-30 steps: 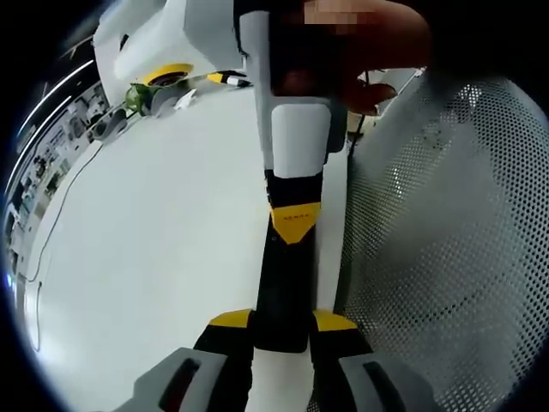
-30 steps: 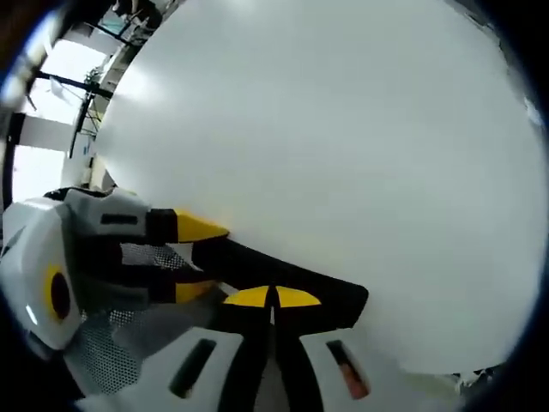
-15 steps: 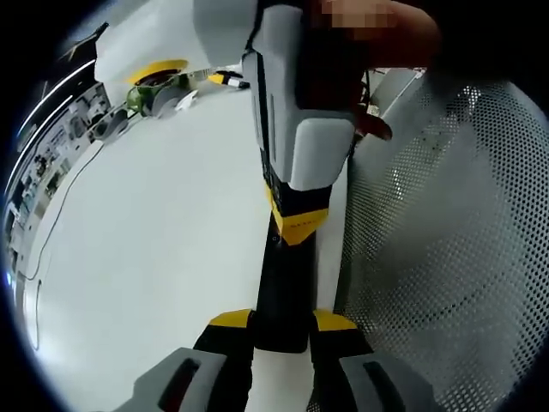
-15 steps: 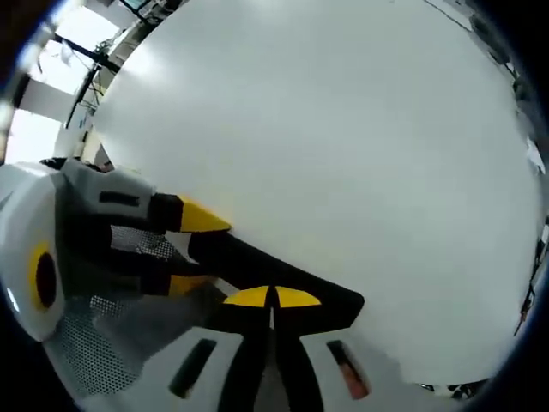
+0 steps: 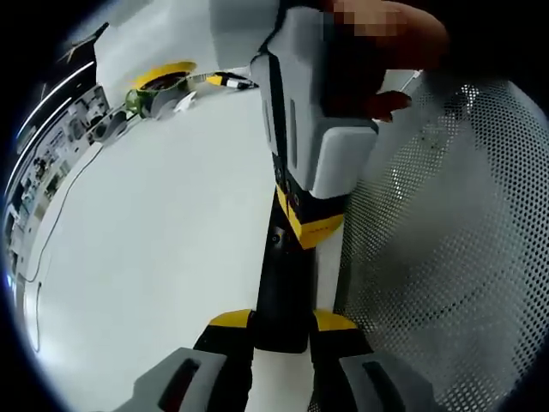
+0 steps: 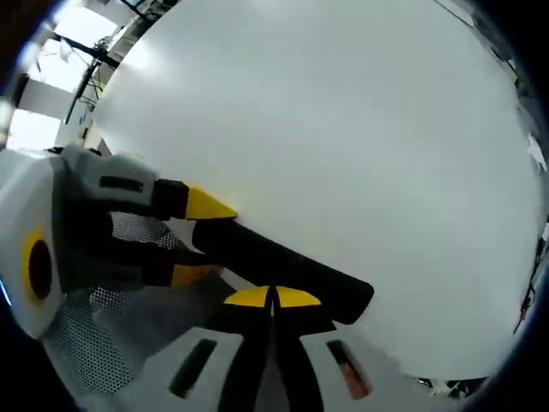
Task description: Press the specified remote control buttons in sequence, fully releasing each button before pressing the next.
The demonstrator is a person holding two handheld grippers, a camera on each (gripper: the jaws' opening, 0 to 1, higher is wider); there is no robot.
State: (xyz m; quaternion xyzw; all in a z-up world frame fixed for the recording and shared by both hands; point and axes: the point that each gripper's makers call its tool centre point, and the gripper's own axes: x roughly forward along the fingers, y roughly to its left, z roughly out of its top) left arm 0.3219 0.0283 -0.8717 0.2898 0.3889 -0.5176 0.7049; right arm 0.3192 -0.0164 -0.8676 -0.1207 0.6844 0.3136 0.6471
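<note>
The left gripper (image 5: 281, 319) has its jaws closed onto the near end of a black remote (image 5: 281, 283), one yellow tip on each side of it. The remote runs straight away from the camera, over the white bench (image 5: 154, 249). In the left gripper view the right gripper (image 5: 310, 230) comes down from the top, held by a hand (image 5: 377, 60), and its yellow tips sit on the remote's top face, about halfway along. Just left of those tips a small round button shows on the remote. To the right lies a grey perforated mesh surface (image 5: 446, 257). At the far edge of the bench sit a yellow-rimmed object (image 5: 163, 75), something green (image 5: 137, 99) and a thin cable (image 5: 60, 215) running along the left side.

In the right gripper view the right gripper's jaws are shut, their yellow tips meeting with no gap, and they press against the remote (image 6: 283, 270), which crosses the view slantwise from the left to the lower right. The left gripper (image 6: 199, 240) enters from the left, one yellow tip above the remote's end and one below it, gripping it. The mesh (image 6: 129, 322) shows under it, and the bench (image 6: 343, 129) spreads beyond.
</note>
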